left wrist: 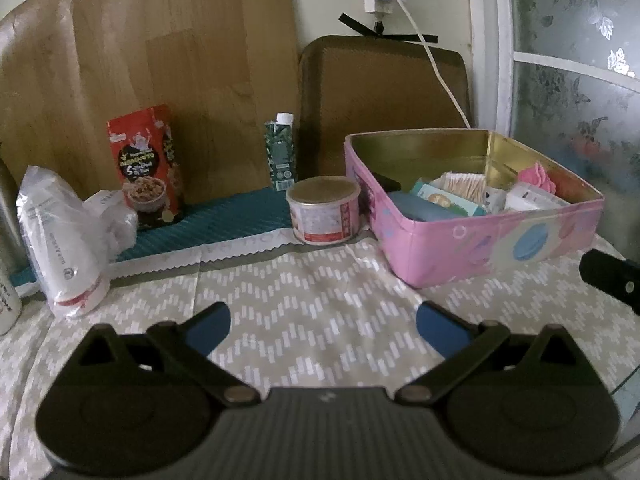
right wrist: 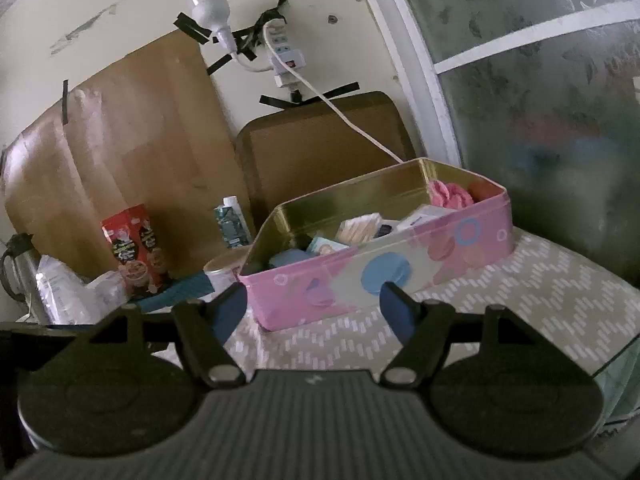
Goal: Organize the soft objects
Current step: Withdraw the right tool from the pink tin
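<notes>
Both grippers empty, jaws spread wide: left gripper (left wrist: 323, 326) over bare patterned cloth, right gripper (right wrist: 313, 308) hanging just in front of the pink tin (left wrist: 492, 240). The tin sits toward the table's back right corner, lid off, gold inside, macaron print on its walls.

Soft things are in the tin: a pink frilly piece (left wrist: 538, 176) at its far right corner, a blue rounded pad (left wrist: 416, 208) at the near left, with a pack of cotton swabs (left wrist: 466, 184) and small cartons between.

Only the right wrist view shows the white bulb (right wrist: 210, 6) and the taped power strip (right wrist: 286, 54) on the wall, plus a dark-handled jug (right wrist: 14, 268) at the far left. Only the left wrist view shows the round can (left wrist: 326, 210) whole, standing just left of the tin, apart from it; the right view hides most of it behind the tin's corner.

Along the back edge: a red snack box (left wrist: 146, 168) with a printed bowl, script not readable, and a green carton (left wrist: 281, 152) with a white cap. At the left edge, a crinkled clear bag (left wrist: 64, 240) over a white bottle, print too blurred to read.

The tablecloth (left wrist: 320, 292) is grey with white chevron dashes; a teal ribbed mat (left wrist: 224, 216) lies behind it.
</notes>
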A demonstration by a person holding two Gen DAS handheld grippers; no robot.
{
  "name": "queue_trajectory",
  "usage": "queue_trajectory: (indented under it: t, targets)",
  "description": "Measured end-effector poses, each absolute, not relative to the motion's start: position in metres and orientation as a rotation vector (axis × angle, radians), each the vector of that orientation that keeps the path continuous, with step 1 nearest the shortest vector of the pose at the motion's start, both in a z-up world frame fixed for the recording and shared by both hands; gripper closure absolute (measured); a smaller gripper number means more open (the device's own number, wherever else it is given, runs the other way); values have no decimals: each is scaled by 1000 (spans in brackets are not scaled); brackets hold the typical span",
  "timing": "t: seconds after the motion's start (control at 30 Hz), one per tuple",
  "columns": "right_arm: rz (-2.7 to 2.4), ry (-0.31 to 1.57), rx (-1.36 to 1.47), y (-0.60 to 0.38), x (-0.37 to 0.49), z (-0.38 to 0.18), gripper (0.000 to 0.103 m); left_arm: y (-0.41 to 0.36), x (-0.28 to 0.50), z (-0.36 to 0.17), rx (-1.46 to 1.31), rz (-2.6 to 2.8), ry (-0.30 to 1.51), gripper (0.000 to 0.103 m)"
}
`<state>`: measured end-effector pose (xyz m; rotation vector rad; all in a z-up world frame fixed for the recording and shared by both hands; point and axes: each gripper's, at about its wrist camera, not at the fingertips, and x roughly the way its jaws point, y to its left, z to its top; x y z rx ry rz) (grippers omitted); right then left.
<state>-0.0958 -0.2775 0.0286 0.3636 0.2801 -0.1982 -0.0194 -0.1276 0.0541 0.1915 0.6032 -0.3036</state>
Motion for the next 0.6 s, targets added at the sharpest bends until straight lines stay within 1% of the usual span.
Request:
queue_trajectory:
  t: [0.23, 0.6]
  targets:
    - [-222, 272, 352, -284, -87, 23, 27, -138, -7, 45, 203, -314, 622, 0]
    - [-257, 310, 360, -289, -78, 16, 26, -145, 5, 36, 195, -346, 652, 0]
